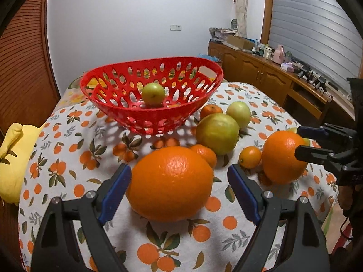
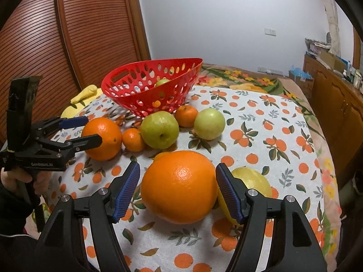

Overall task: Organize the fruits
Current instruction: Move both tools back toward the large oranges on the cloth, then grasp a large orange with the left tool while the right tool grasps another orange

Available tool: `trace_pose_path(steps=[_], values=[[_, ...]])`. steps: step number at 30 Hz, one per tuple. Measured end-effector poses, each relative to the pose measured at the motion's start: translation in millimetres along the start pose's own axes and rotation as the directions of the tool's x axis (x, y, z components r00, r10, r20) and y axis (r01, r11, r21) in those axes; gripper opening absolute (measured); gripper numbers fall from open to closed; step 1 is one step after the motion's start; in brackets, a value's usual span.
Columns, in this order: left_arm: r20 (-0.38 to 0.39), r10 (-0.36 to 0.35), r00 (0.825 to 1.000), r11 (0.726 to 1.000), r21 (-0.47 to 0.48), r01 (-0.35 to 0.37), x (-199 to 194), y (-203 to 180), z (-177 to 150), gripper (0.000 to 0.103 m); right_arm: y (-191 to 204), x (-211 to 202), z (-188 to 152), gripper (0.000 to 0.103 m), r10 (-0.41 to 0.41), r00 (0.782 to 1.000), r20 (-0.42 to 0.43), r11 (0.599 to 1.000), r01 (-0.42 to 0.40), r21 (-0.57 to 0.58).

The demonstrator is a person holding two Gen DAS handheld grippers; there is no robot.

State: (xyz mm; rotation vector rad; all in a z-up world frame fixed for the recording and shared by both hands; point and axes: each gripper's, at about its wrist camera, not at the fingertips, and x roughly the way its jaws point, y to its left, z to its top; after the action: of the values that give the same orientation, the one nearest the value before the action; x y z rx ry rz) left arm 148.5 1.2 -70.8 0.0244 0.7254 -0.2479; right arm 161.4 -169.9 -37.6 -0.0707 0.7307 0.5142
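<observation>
A: Where is each large orange (image 1: 170, 183) found?
B: On the fruit-print tablecloth (image 1: 68, 136), one bracketed by each gripper: left gripper (image 1: 179, 188), right gripper (image 2: 178, 189), jaws spread, nothing pinched.
A: Advice?
B: Pads should be centred, then closed gently before the red basket (image 1: 127, 111) is approached.

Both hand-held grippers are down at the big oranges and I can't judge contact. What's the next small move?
Probably close both. The left hand-held gripper straddles one large orange, pads not touching; the right hand-held gripper straddles the other orange, also unclamped.
</observation>
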Motion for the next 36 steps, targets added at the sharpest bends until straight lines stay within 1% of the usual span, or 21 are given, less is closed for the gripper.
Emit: trace_pose_path(steps=[2, 7, 12, 15, 19, 24, 27, 36], values=[[-0.007, 0.018, 1.0, 1.0, -0.002, -0.018, 4, 2, -1, 0.087, 1, 2, -1, 0.077, -0.004, 1.0, -0.003, 1.0, 0.004, -0.003], [-0.035, 0.036, 0.999, 0.999, -0.016, -0.037, 12, 6, -4, 0.087, 1, 7, -3, 0.077, -0.007, 1.0, -0.016, 1.0, 0.006, -0.006], [-0.031, 0.023, 0.999, 0.999, -0.034, -0.024, 14, 11, -5, 0.089, 3, 11, -5, 0.081, -0.014, 1.0, -0.02, 1.0, 0.014, -0.013], [-0.044, 0.023, 0.999, 0.999, -0.038, -0.024, 20, 10, -7, 0.092, 4, 13, -5, 0.082, -0.023, 0.999, -0.023, 1.0, 0.023, -0.02], [-0.058, 0.03, 0.998, 0.999, -0.036, -0.033, 27, 10, -9, 0.092, 5, 15, -6, 0.083, -0.029, 0.999, -0.023, 0.999, 0.028, -0.026], [-0.086, 0.016, 0.996, 0.999, -0.045, -0.02, 38, 13, -11, 0.091, 8, 18, -7, 0.088, -0.037, 0.999, -0.019, 0.999, 0.037, -0.04], [-0.072, 0.006, 0.997, 0.999, -0.051, -0.009, 36, 15, -13, 0.09, 10, 19, -8, 0.089, -0.045, 0.999, -0.016, 0.998, 0.044, -0.046], [-0.064, -0.01, 0.998, 0.998, -0.07, 0.006, 25, 19, -19, 0.089, 17, 24, -10, 0.091, -0.08, 0.997, -0.01, 0.993, 0.078, -0.093]])
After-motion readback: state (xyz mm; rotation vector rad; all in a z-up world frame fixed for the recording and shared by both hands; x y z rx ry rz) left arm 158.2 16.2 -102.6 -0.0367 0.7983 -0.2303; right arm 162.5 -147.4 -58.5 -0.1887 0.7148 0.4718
